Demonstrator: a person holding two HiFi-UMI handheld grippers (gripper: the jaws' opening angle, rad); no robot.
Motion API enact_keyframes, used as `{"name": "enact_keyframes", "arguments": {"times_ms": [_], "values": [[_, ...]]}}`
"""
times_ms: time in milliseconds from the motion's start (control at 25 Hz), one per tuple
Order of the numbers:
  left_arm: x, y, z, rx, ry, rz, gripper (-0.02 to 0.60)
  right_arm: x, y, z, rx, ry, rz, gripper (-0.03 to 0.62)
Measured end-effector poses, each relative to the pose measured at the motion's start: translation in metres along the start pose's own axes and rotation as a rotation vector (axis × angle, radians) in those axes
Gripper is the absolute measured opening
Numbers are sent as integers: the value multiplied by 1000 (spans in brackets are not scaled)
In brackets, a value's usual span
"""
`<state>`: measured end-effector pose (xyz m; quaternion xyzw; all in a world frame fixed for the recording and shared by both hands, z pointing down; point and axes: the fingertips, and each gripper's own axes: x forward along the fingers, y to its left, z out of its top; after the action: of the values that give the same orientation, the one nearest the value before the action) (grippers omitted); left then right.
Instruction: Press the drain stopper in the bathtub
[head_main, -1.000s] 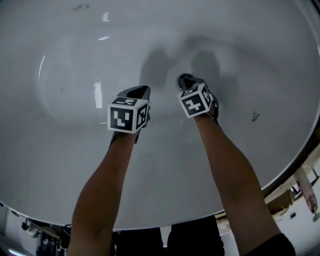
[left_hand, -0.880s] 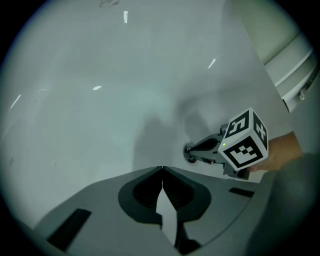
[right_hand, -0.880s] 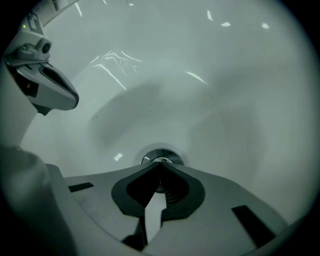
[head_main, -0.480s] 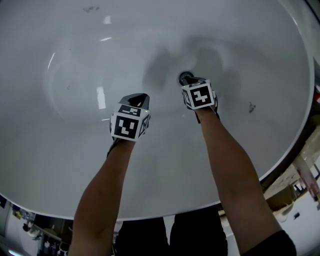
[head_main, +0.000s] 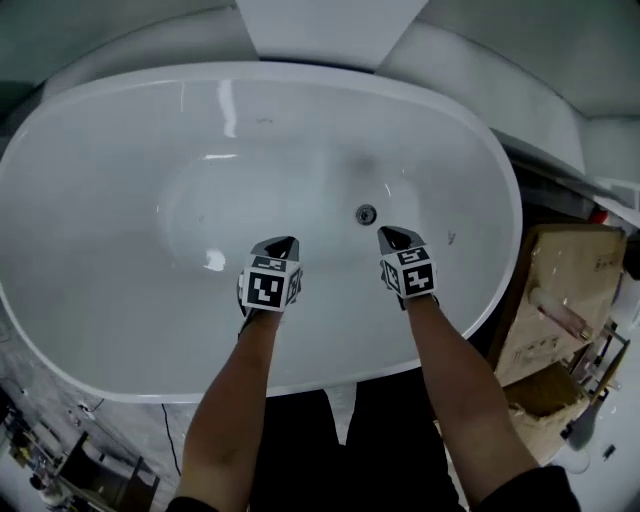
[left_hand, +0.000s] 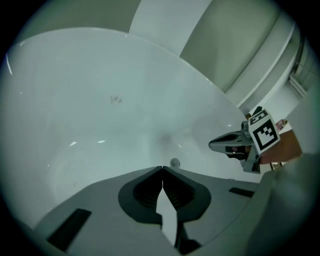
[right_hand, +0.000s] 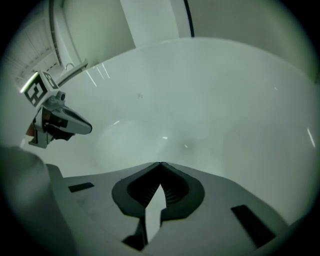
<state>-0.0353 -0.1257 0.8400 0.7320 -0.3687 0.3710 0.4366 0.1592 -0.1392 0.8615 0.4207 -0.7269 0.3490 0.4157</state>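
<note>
The round metal drain stopper (head_main: 366, 213) sits in the floor of the white oval bathtub (head_main: 120, 330), and shows small in the left gripper view as the drain stopper (left_hand: 174, 162). My right gripper (head_main: 391, 237) hangs above the tub, just right of and nearer than the stopper, apart from it, jaws shut on nothing. My left gripper (head_main: 276, 244) hovers further left, also shut and empty. In its own view the left gripper (left_hand: 162, 167) has tips touching, as does the right gripper (right_hand: 160, 163). Each view shows the other gripper (left_hand: 235, 142), (right_hand: 67, 122).
A cardboard box (head_main: 545, 300) and wooden pieces stand right of the tub. Clutter and cables (head_main: 50, 450) lie on the floor at the lower left. A white wall panel (head_main: 320, 30) rises behind the tub's far rim.
Both grippers have lifted up and back out of the tub basin. The right gripper, which was down at the stopper, is now clear of it. The whole tub has come into view.
</note>
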Motion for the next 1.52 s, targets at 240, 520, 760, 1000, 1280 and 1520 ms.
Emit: {"name": "enact_keyframes", "arguments": {"times_ms": [240,520,760,1000,1280,1520], "values": [[-161,-38,23,-121,-109,-21,18,-162,95,69,36,-159,74,14],[-300,-88,32,-56,-213,-11,18,-310,177,96,-23,-287,131,14],[-393,-125,54,76,-315,-24,18,-399,208,126,75,-449,191,14],[-461,-161,85,210,-400,-38,18,-497,193,152,56,-610,121,14],[-540,-192,118,252,-556,-78,18,-597,192,168,93,-819,49,12],[-597,-238,148,362,-702,-66,18,-645,206,181,51,-950,51,12]]}}
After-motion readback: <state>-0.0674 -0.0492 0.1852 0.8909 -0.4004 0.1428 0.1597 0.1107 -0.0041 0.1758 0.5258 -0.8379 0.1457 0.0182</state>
